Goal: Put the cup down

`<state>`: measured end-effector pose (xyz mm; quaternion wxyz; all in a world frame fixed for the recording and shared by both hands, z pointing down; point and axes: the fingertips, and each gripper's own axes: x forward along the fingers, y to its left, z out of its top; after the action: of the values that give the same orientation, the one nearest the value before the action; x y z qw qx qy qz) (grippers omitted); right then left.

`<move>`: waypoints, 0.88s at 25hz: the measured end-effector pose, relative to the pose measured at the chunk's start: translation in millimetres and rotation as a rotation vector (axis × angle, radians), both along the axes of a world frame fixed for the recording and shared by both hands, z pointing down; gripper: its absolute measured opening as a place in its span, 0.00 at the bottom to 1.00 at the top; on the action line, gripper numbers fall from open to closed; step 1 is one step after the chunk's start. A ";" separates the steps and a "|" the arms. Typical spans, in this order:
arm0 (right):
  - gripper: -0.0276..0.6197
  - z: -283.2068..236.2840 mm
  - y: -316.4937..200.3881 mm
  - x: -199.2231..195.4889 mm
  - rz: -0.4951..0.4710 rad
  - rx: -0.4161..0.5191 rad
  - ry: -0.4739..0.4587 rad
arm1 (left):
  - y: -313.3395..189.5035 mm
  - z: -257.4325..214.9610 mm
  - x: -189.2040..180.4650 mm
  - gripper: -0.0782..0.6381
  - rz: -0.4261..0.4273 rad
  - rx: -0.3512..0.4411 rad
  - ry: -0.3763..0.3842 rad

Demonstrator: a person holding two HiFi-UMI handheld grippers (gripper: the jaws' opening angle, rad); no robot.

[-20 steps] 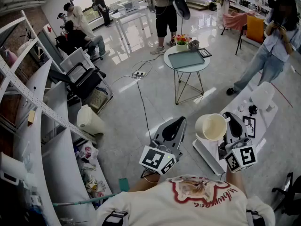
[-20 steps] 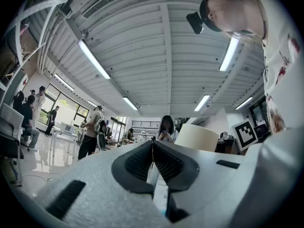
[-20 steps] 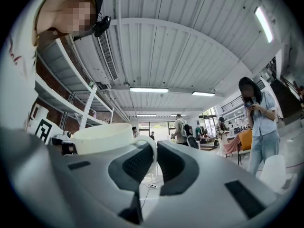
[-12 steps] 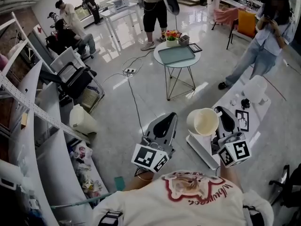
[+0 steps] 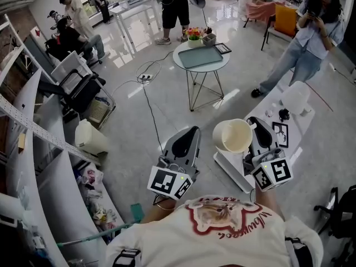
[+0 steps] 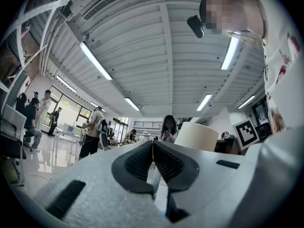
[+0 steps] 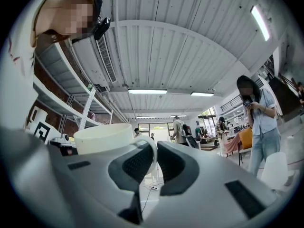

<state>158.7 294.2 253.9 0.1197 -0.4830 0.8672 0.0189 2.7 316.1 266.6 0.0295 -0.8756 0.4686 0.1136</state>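
1. My right gripper [image 5: 255,128] is pinching the cream round cup [image 5: 232,135] by its thin loop handle [image 7: 152,150], with both jaws clamped on the loop.
2. The cup sits just right of centre in the head view, mouth up, out to the left side of my jaws.
3. It overlaps the near end of the long white table [image 5: 231,170] at lower right; I can't tell whether it touches.
4. My left gripper [image 5: 192,132], lower centre, has its jaws pressed together on nothing.
5. It is beside the cup, apart from it.
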 end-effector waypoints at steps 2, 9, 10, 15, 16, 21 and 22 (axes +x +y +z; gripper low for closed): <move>0.10 1.4 -2.9 2.7 -0.003 -0.006 -0.005 | -2.0 1.7 1.4 0.13 -0.009 -0.004 0.003; 0.10 8.0 -10.6 12.2 -0.038 -0.022 -0.003 | -4.6 7.0 8.7 0.13 -0.058 -0.009 0.013; 0.10 10.3 -12.0 14.1 -0.046 -0.027 -0.001 | -4.2 9.1 9.1 0.13 -0.071 -0.013 0.014; 0.10 20.1 -28.6 17.6 -0.066 -0.050 0.002 | -11.6 17.7 0.7 0.13 -0.128 -0.038 0.017; 0.10 20.7 -33.1 16.1 -0.067 -0.050 0.003 | -15.2 18.1 -2.9 0.13 -0.136 -0.038 0.020; 0.10 22.9 -67.1 3.9 -0.067 -0.044 0.004 | -52.6 23.0 -17.6 0.13 -0.148 -0.034 0.022; 0.10 24.3 -75.9 1.2 -0.068 -0.045 0.009 | -62.8 23.3 -19.7 0.13 -0.146 -0.032 0.023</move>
<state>159.9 218.3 278.2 0.1056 -0.4558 0.8838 -0.0026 -17.0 253.2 290.0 0.0182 -0.8380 0.5335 0.1135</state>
